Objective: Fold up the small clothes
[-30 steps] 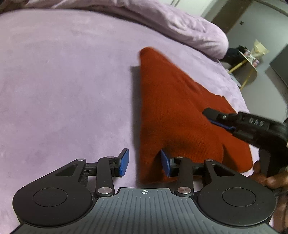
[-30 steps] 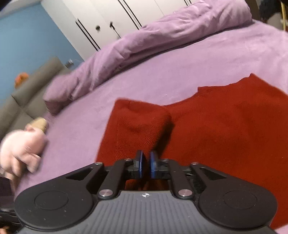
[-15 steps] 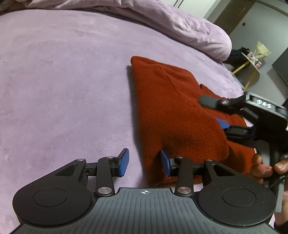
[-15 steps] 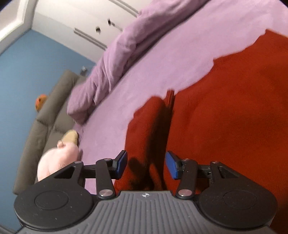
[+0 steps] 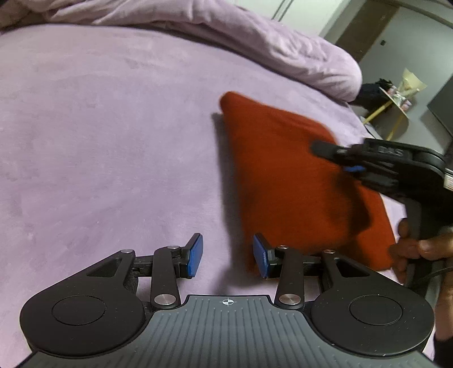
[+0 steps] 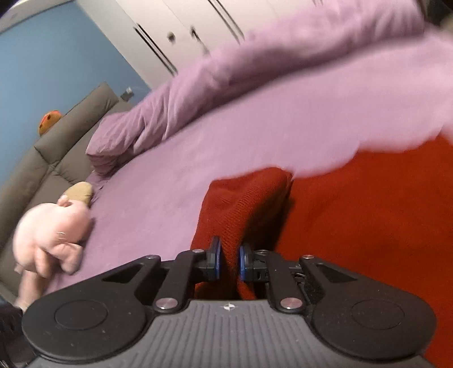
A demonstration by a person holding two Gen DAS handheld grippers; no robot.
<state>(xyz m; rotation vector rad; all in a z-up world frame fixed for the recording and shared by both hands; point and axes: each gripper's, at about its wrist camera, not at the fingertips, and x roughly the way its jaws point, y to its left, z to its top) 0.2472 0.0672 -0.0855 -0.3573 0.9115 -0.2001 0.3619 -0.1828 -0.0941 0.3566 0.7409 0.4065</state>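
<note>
Now right gripper [image 6: 228, 261] jaws closing on red garment [image 6: 243, 203]

A home bedroom: a bed [image 5: 99, 127] under a lilac sheet fills both views, its rumpled duvet [image 6: 254, 70] along the top, white wardrobe doors [image 6: 198, 25] behind, and a pink plush toy [image 6: 51, 229] at lower left beside a grey sofa [image 6: 56, 147].

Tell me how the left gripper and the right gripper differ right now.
The left gripper stands open with only the purple bed cover showing between its blue pads; the right gripper is closing on a fold of the red knit garment. The left gripper sits at the garment's near edge, its right pad beside the cloth, while the right gripper has cloth bunched up between its pads. Both are black with blue pads.
</note>
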